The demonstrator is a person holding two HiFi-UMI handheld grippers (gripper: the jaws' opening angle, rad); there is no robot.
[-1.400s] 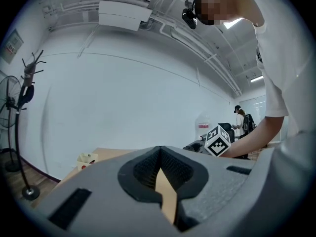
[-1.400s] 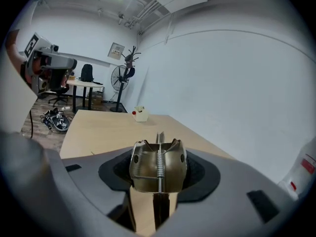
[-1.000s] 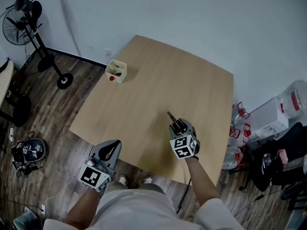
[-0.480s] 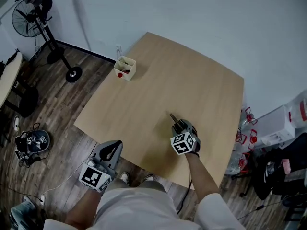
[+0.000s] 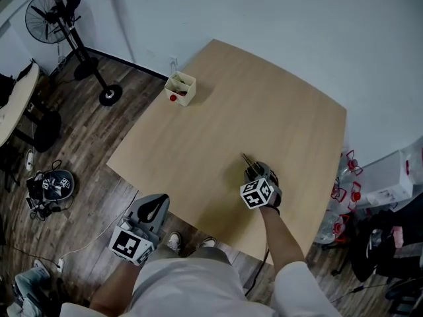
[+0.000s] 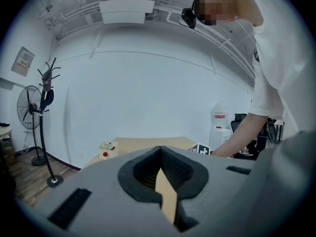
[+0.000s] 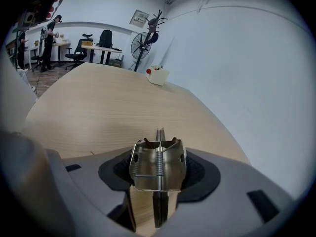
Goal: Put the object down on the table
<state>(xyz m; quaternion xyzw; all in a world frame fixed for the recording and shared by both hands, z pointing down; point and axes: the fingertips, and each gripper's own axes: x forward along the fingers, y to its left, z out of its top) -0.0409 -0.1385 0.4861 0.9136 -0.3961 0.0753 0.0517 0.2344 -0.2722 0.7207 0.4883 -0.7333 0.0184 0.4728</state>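
**Clip held over the table, near my right**

Clip [image 7: 157,168], a metal spring clamp, sits in my right gripper [image 5: 255,173], the jaws closed on its handle end and its thin nose sticking out ahead of them. In the head view that nose [image 5: 246,158] points away from me and to the left. The clip is low over the table [image 5: 218,121], above the near right part of the wooden top. I cannot tell from either view whether it touches the wood.

My left gripper [image 5: 151,209] is well apart from it, off the table's near left edge and above the plank floor [image 5: 86,144]. Its own view shows the jaws drawn together with nothing held between them.

Across the table, close to the far left corner, stands a small cream box [image 5: 180,88] with a red spot on its side. Beyond that corner a standing fan [image 5: 50,17] is on the floor by the white wall [image 5: 277,25].
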